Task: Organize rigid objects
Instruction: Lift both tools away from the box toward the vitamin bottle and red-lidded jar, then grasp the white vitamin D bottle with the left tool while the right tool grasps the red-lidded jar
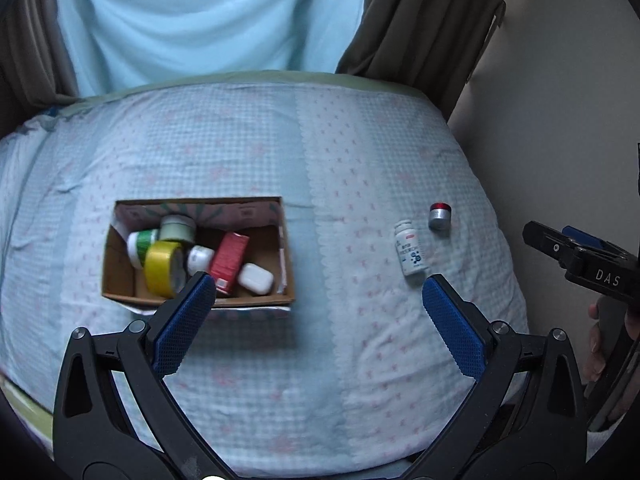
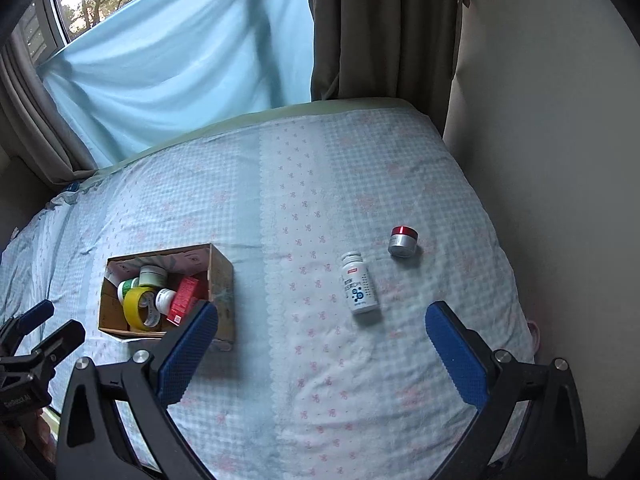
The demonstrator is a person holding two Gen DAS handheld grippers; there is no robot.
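Note:
A cardboard box [image 1: 120,276] [image 2: 222,276] sits on the bed and holds a yellow tape roll [image 1: 162,268] [image 2: 138,306], a red carton [image 1: 229,262], a white case [image 1: 256,278], a green-lidded jar [image 1: 178,228] and two white bottles. A white pill bottle [image 1: 410,252] [image 2: 359,282] lies on the sheet to the right. A silver jar with a red top [image 1: 440,216] [image 2: 404,241] stands beyond it. My left gripper [image 1: 316,292] is open and empty, above the sheet between box and bottle. My right gripper [image 2: 322,320] is open and empty, just short of the pill bottle.
The bed has a blue checked sheet [image 1: 320,152] with pink bows. A pale wall [image 2: 540,160] runs along the bed's right edge. Blue and grey curtains [image 2: 180,60] hang behind the bed. The other gripper shows at each view's edge.

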